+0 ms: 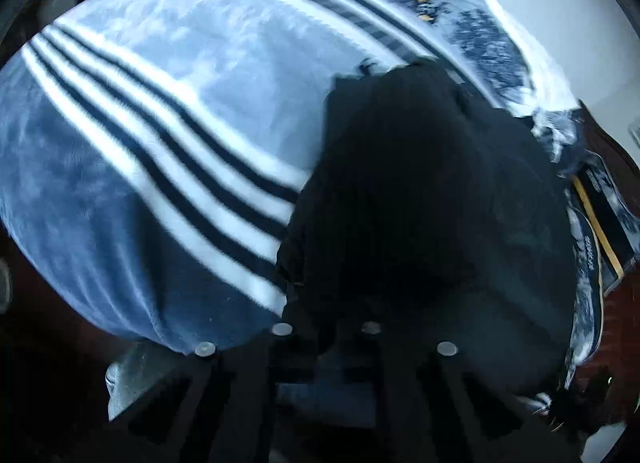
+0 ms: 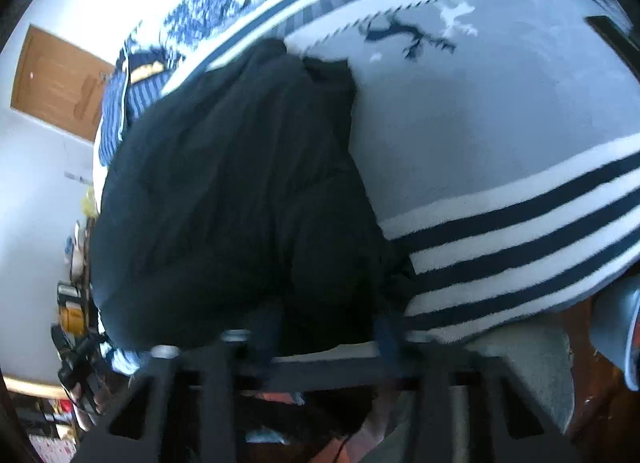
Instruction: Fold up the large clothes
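Observation:
A large black garment [image 1: 424,199] lies in a long folded heap on a bed covered by a blue blanket [image 1: 152,95] with white and navy stripes. In the left wrist view its near edge drapes over my left gripper [image 1: 326,333], whose fingers are hidden under the cloth. In the right wrist view the same black garment [image 2: 240,191] reaches down to my right gripper [image 2: 324,333], and the blue fingertips [image 2: 386,337] stand apart at the cloth's near edge. Whether either gripper pinches cloth is hard to tell.
The blanket [image 2: 500,111] hangs over the bed's near edge. A blue patterned quilt [image 1: 488,39] is bunched at the far end of the bed. A wooden door [image 2: 60,83] is in the white wall, with clutter [image 2: 76,311] on the floor beside the bed.

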### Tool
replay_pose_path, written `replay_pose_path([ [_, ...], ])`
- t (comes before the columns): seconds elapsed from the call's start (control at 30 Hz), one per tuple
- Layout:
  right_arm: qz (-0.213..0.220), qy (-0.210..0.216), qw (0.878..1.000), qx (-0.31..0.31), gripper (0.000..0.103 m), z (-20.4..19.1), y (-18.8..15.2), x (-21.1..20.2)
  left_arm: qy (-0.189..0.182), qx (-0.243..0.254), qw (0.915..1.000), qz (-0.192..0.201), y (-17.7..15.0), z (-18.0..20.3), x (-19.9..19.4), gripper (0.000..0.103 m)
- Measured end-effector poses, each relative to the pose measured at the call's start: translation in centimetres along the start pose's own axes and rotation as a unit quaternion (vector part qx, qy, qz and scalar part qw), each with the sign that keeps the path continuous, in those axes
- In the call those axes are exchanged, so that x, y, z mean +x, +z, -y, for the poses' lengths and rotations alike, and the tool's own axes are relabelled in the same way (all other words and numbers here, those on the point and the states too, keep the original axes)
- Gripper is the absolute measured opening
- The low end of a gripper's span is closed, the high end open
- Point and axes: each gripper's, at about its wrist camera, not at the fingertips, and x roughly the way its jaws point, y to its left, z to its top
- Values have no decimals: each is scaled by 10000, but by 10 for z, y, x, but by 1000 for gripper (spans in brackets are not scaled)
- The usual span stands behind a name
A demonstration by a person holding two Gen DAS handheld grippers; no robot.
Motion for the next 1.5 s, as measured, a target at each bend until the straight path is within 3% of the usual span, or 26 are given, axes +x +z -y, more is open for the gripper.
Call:
replay_pose_path([
  [0.1, 306, -84, 9995, 12, 4, -1, 6, -23, 154, 283, 9991, 282, 5, 1, -15, 5],
  [0.23, 262, -820, 9963, -6, 3, 13, 17, -20, 181, -69, 9998, -69, 12, -14, -5, 9],
  [0.3, 304, -452, 9981, 286, 3, 24, 16, -24, -73, -252, 9996, 45, 9, -17, -17, 14],
  [0.37, 562, 94, 9974, 436, 4, 25, 9, -39, -88, -229, 9995, 213, 4, -19, -29, 36],
  [0.4, 587, 177, 9972, 440, 11, 24, 5, -43, 58, -179, 9995, 262, 2, -20, -33, 56],
  [0.43, 587, 166, 9972, 439, 36, 23, 3, -45, 238, -124, 9993, 266, -1, -21, -33, 62],
  [0.47, 588, 105, 9973, 437, 57, 23, 0, -46, 372, -36, 9990, 225, -4, -22, -32, 62],
  [0.5, 631, 59, 9972, 386, 85, 23, -2, -47, 443, 60, 9989, 144, -8, -21, -29, 62],
  [0.6, 408, -9, 9986, 338, 84, 25, -4, -32, 597, 277, 9978, -12, -15, -14, -18, 60],
  [0.67, 274, 65, 9985, 478, 81, 27, -3, -19, 596, 450, 9972, -88, -18, -5, -7, 52],
  [0.7, 173, 153, 9983, 530, 77, 28, -1, -9, 576, 556, 9967, -148, -20, 1, 0, 42],
  [0.77, 15, 208, 9984, 525, 63, 25, -2, 6, 568, 662, 9959, -259, -19, 9, 12, 21],
  [0.8, -82, 291, 9983, 489, 47, 22, -1, 13, 485, 640, 9961, -356, -18, 4, 14, 7],
  [0.83, -132, 339, 9982, 481, 31, 21, 1, 16, 463, 615, 9964, -369, -17, 4, 13, 4],
  [0.87, -172, 350, 9982, 463, 24, 17, 2, 17, 457, 635, 9966, -248, -16, 5, 7, 3],
  [0.9, -183, 324, 9988, 324, 8, 11, 3, 12, 446, 777, 9960, 20, -16, 8, -9, 3],
  [1.0, -58, -44, 10000, -19, 5, 2, 2, -6, 656, 1156, 9906, 321, -17, 11, -20, 2],
  [1.13, -245, -550, 9982, -35, 5, 17, 4, 9, 740, 921, 9930, -9, -18, -1, -6, 4],
  [1.27, 190, -177, 9995, 162, 5, 23, 4, -16, 581, 785, 9946, 351, -14, -6, -35, 7],
  [1.3, 261, -128, 9994, 162, 5, 23, 5, -21, 639, 735, 9942, 450, -11, -6, -44, 13],
  [1.37, 374, -37, 9992, 161, 13, 22, 12, -32, 679, 681, 9938, 556, -3, -3, -55, 30],
  [1.4, 461, -25, 9988, 141, 34, 19, 19, -38, 569, 679, 9938, 667, 5, 3, -62, 45],
  [1.43, 567, 1, 9983, 98, 71, 15, 25, -42, 507, 681, 9934, 772, 11, 10, -64, 61],
  [1.47, 714, 33, 9974, 41, 83, 12, 32, -46, 494, 694, 9921, 921, 21, 19, -67, 68],
  [1.5, 820, 46, 9966, -26, 84, 7, 42, -47, 531, 715, 9913, 974, 33, 26, -65, 75],
])
